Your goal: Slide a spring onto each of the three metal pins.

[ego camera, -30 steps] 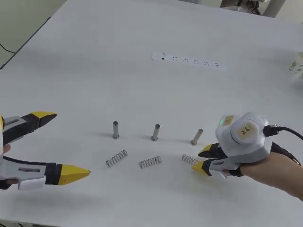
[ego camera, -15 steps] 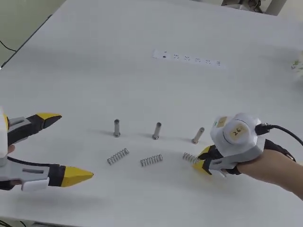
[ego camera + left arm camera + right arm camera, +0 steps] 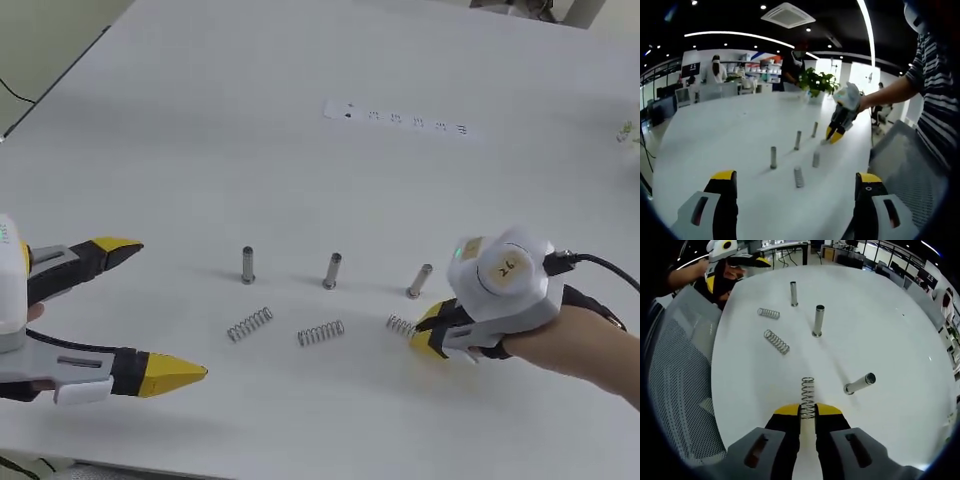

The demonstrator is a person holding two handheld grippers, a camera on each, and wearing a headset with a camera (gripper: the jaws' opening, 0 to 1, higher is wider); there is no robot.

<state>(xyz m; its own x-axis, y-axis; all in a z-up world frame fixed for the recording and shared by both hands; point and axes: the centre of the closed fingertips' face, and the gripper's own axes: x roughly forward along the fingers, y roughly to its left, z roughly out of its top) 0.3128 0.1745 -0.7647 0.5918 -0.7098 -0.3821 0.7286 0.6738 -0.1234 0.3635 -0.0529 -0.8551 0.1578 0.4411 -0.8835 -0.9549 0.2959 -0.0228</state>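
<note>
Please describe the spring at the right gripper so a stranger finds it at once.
On the white table, three springs lie in front of a row of three pins. The one meant is the rightmost spring; unlike the other two, its end sits between the right gripper's jaws.

White table (image 3: 300, 60), grey pins (image 3: 248, 265), each spring (image 3: 320, 334) silver — left gripper (image 3: 172, 308) and right gripper (image 3: 807, 412) yellow-tipped over black.

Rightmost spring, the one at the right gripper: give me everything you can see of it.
The small silver wire coil spring lies flat on the white tabletop, straight, coils evenly spaced. Its near end sits between the yellow tips of the right gripper, closed on it; the rest points forward along the jaws. The nearest metal pin is apart from it.
</note>
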